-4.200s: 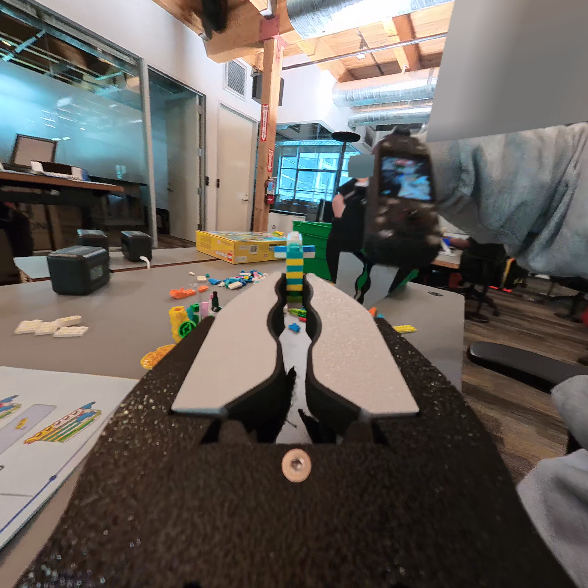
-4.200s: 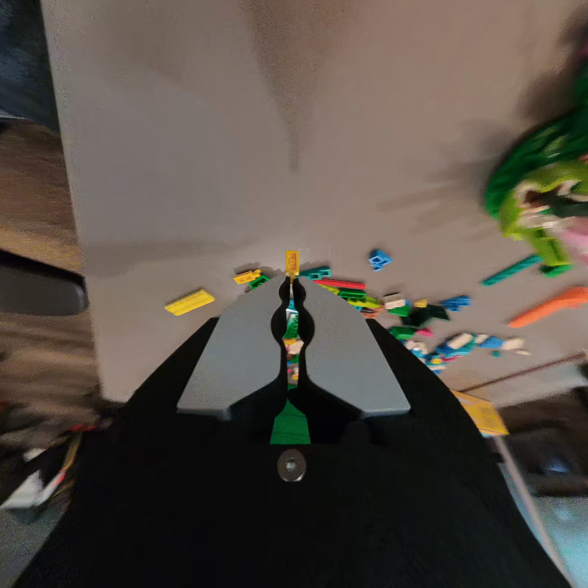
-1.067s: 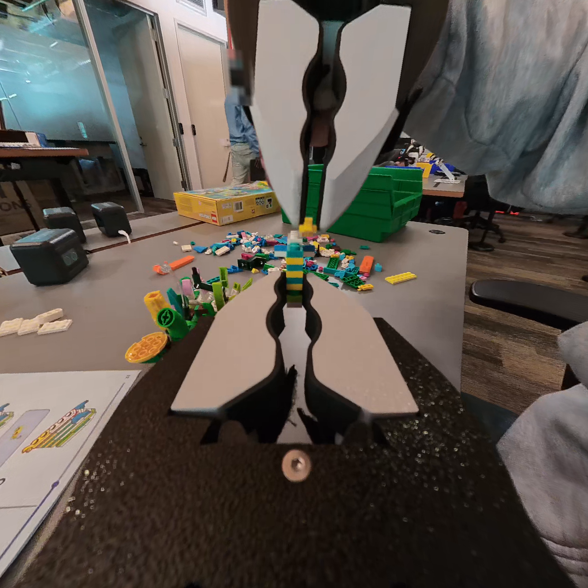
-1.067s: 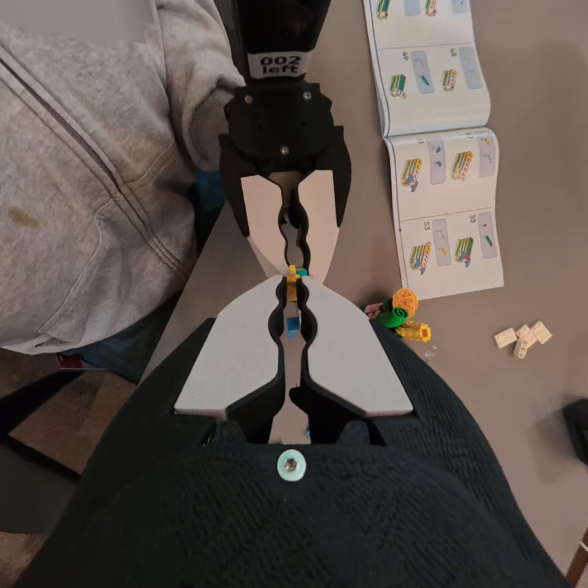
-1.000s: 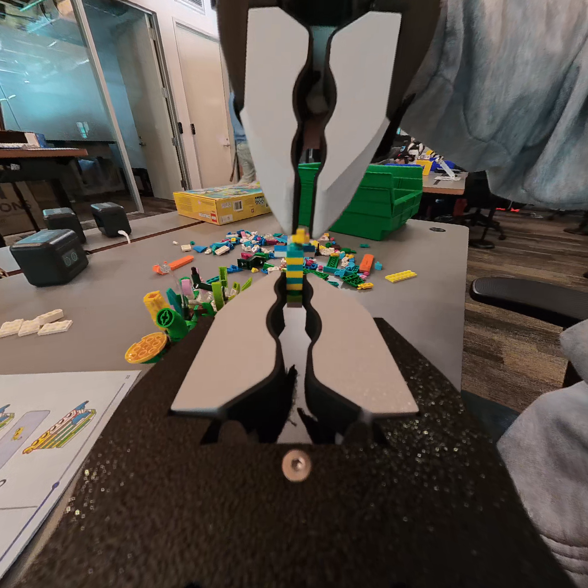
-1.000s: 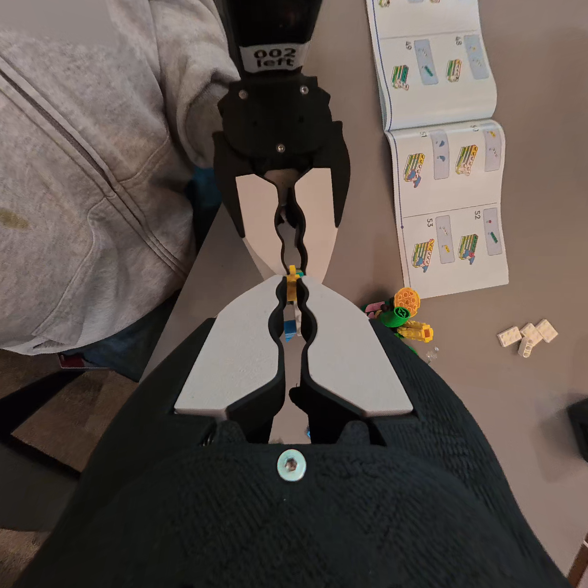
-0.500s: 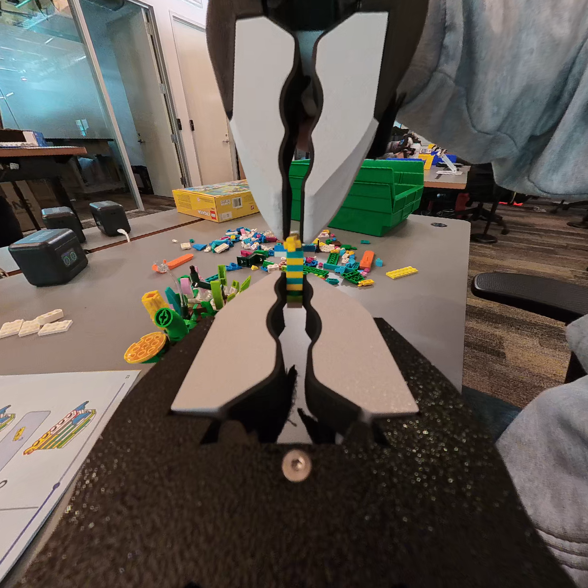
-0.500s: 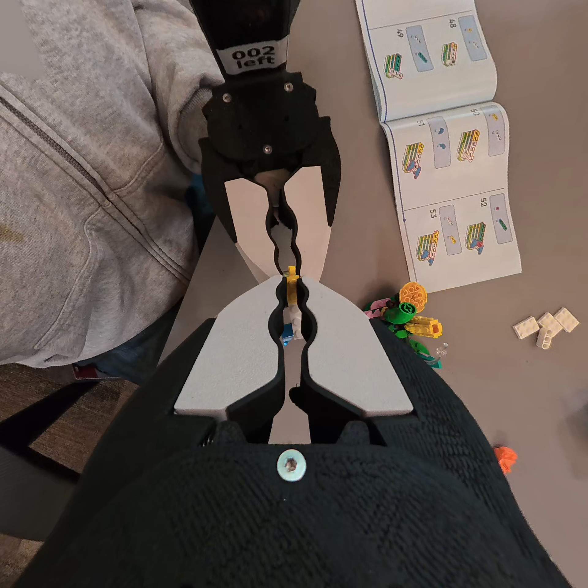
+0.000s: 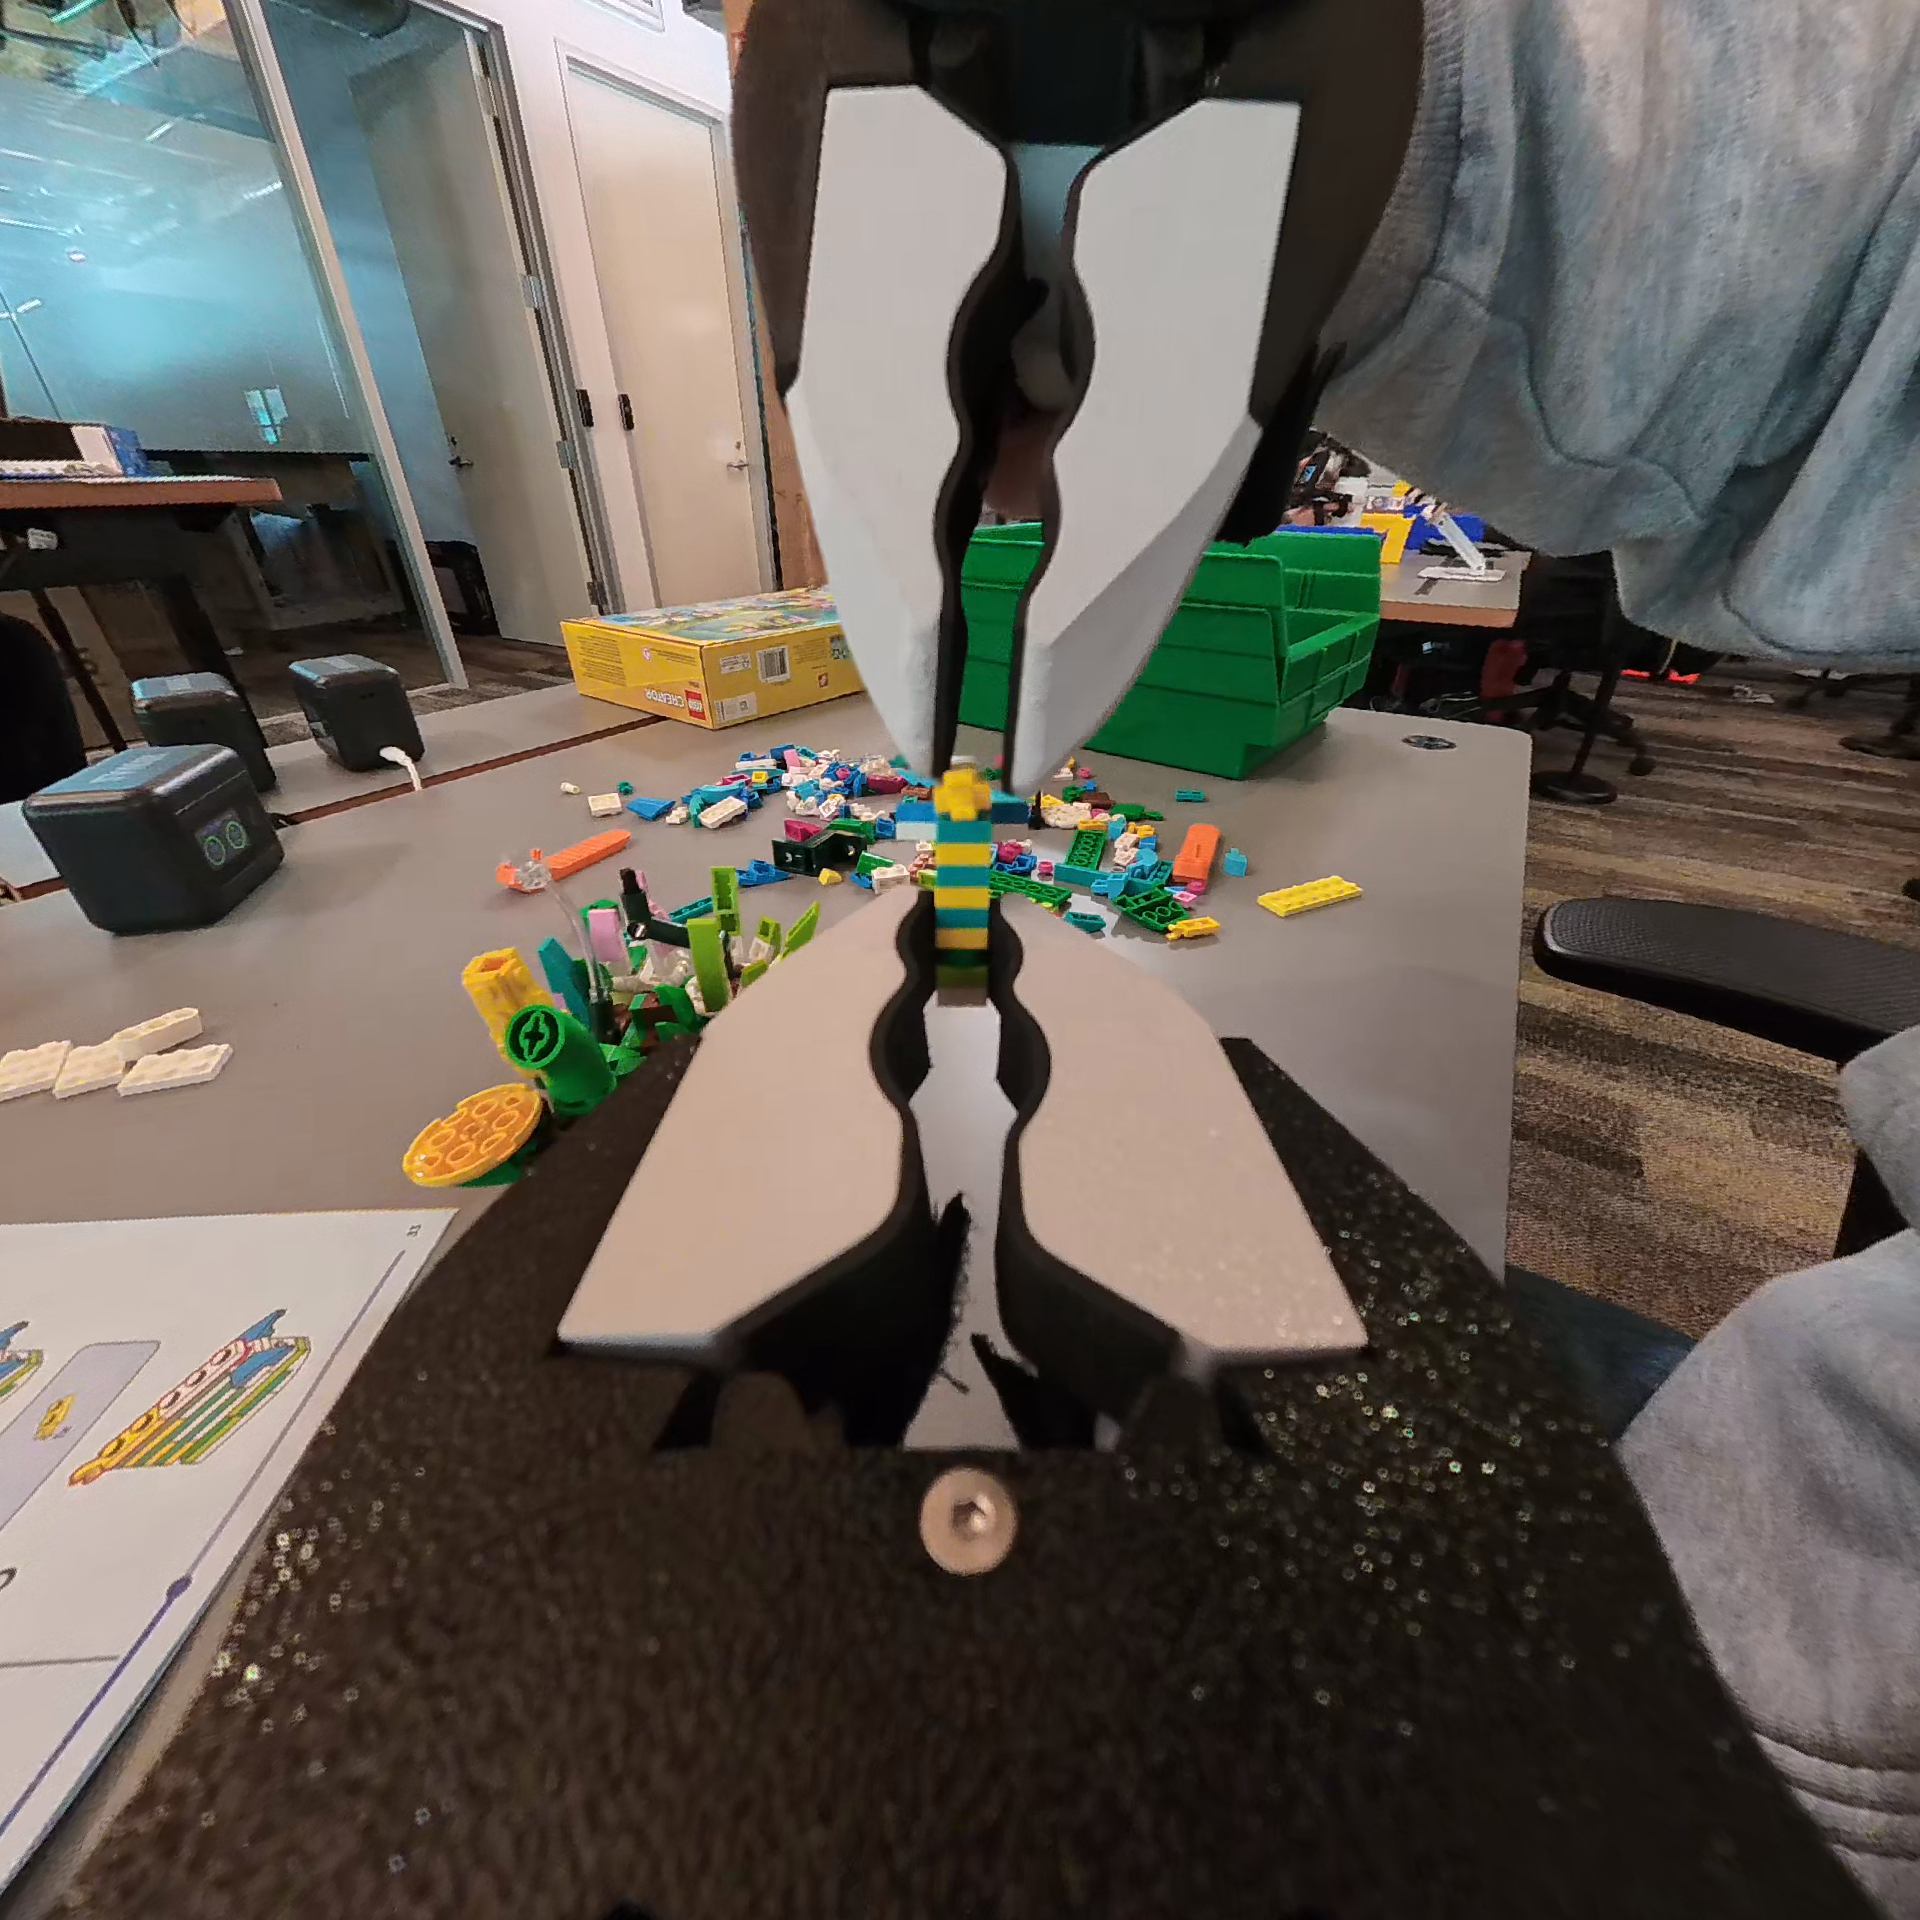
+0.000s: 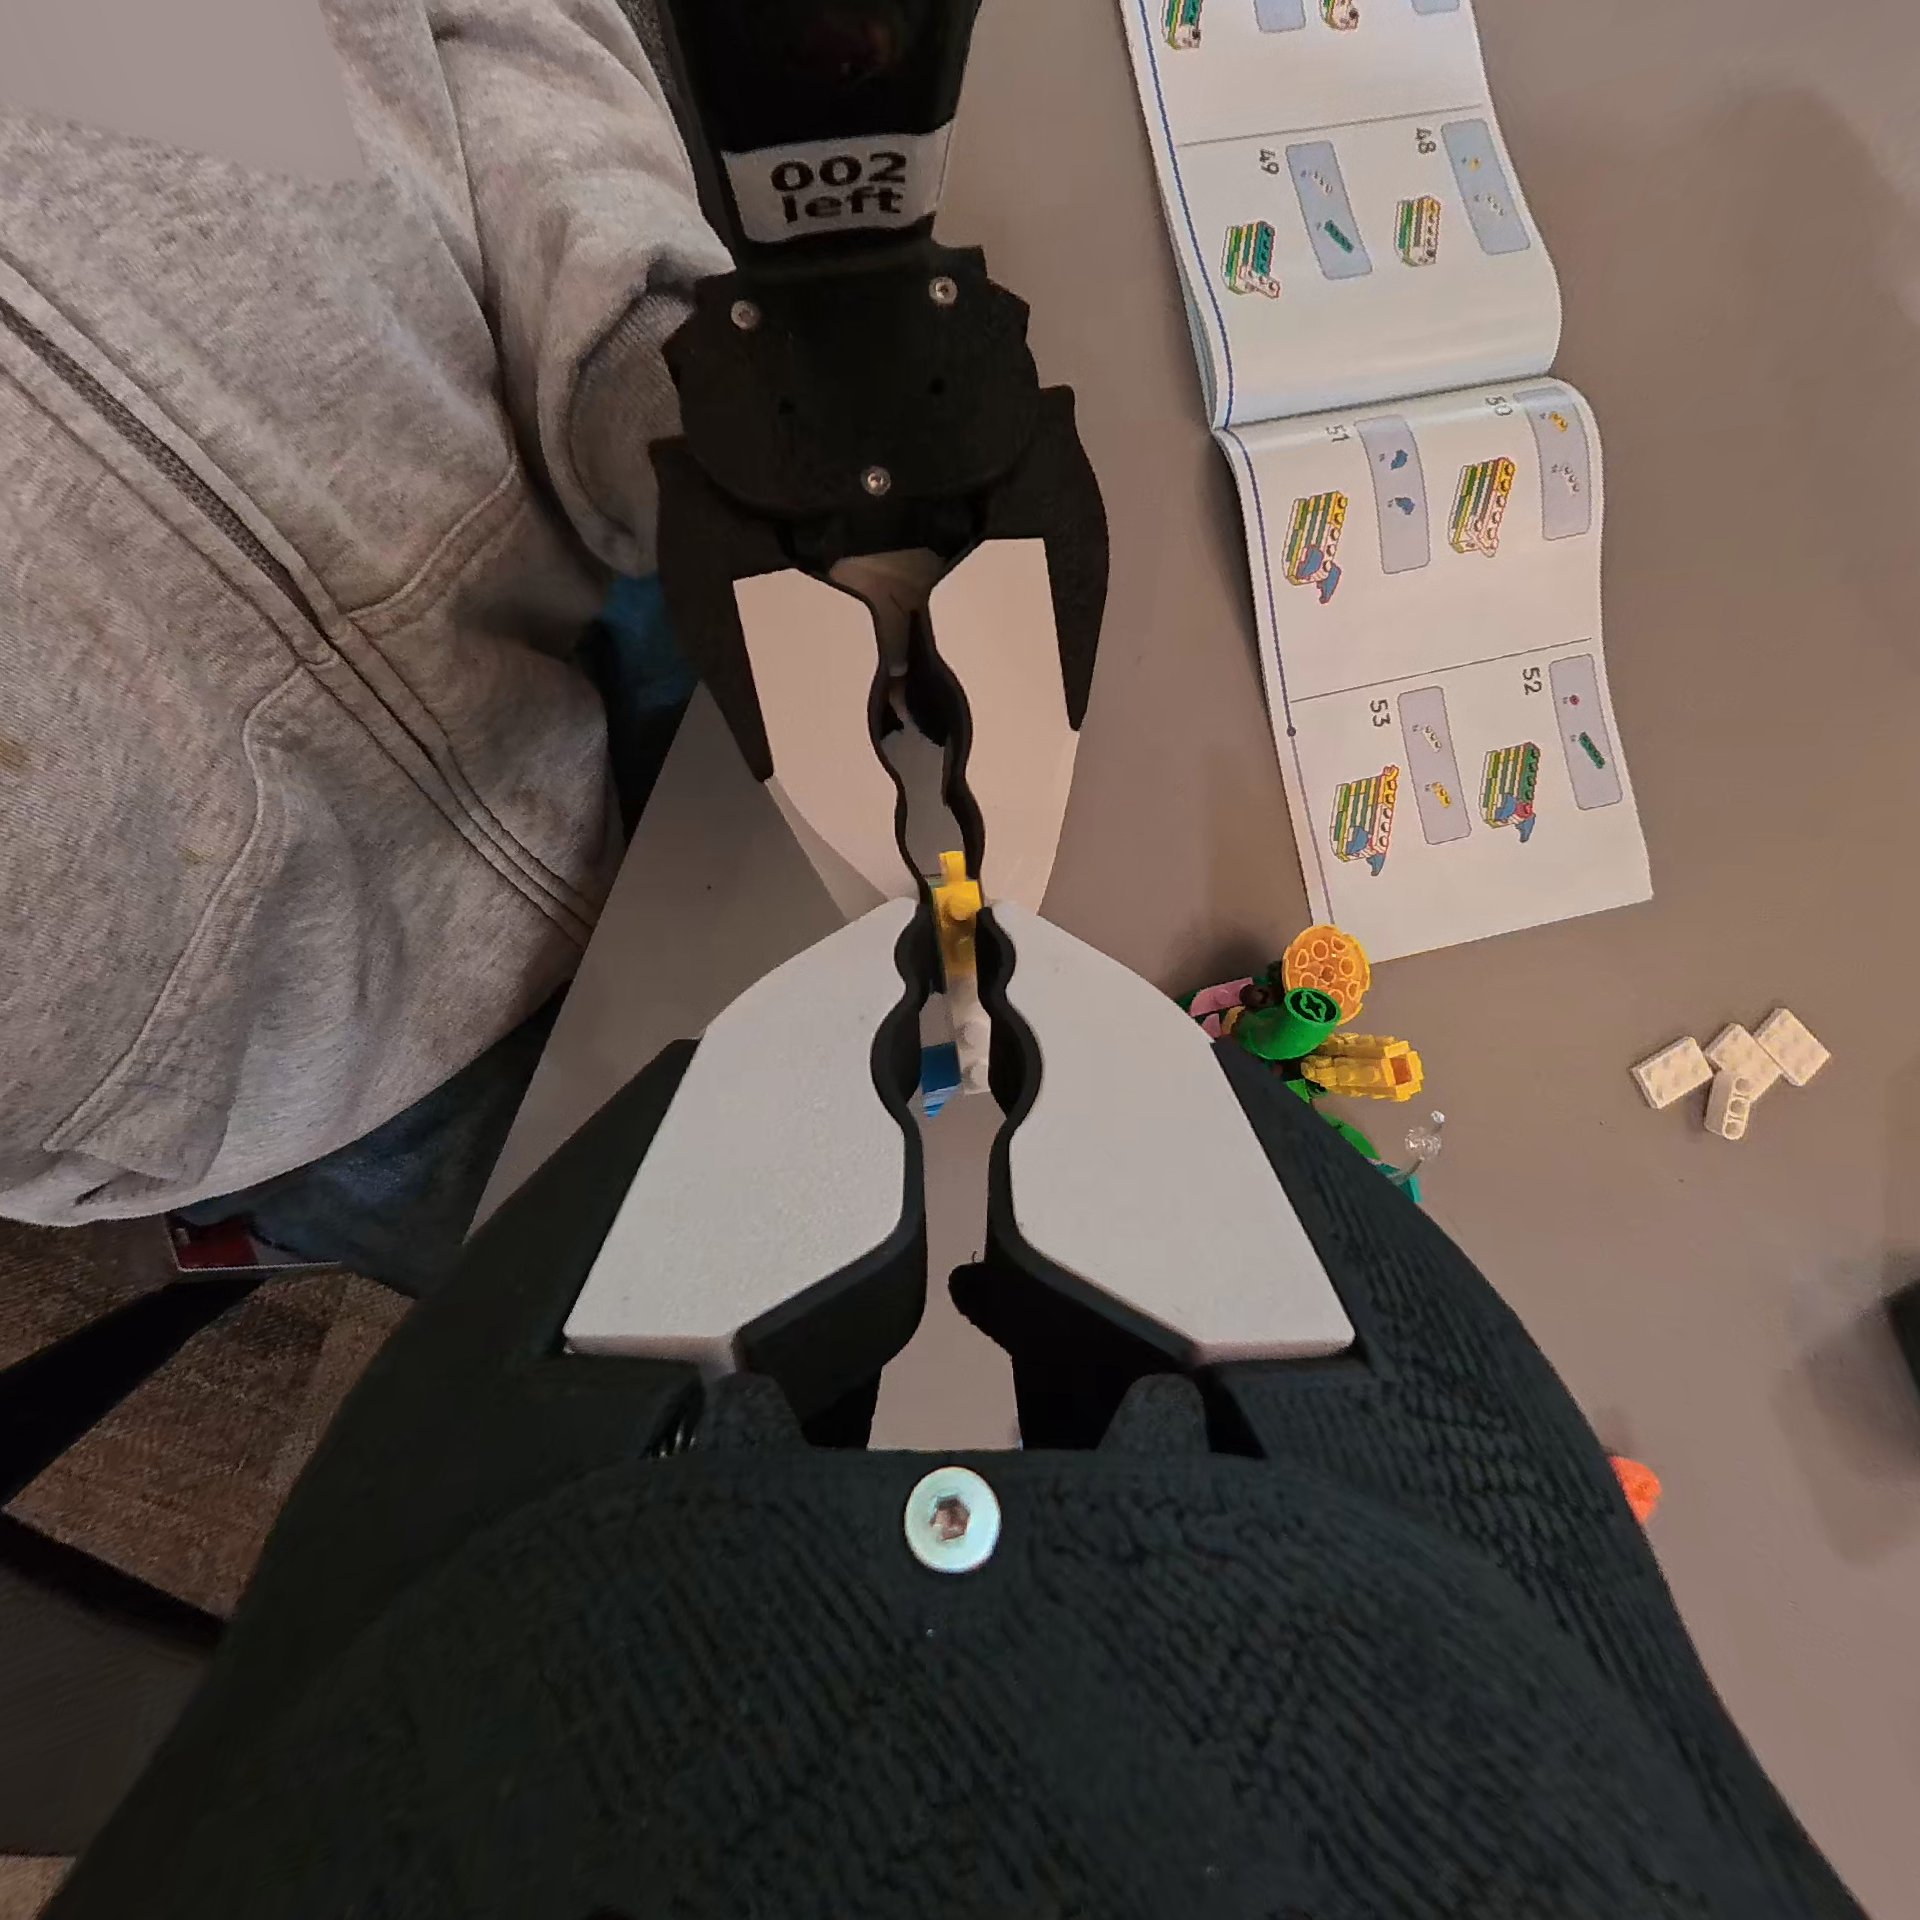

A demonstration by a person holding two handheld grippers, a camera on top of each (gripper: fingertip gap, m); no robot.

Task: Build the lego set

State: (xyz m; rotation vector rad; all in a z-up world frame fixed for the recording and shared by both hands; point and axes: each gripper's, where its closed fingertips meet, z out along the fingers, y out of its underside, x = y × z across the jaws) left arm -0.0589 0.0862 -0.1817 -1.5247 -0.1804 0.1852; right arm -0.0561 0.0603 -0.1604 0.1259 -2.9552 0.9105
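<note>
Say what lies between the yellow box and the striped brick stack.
In the left wrist view, a scatter of loose bricks on the table lies between the yellow box and the stack.

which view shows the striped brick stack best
The left wrist view: the striped brick stack stands side-on there, its yellow and teal layers clear between the left gripper fingertips. The right wrist view looks down its top end, so only the yellow top piece and little else show.
</note>
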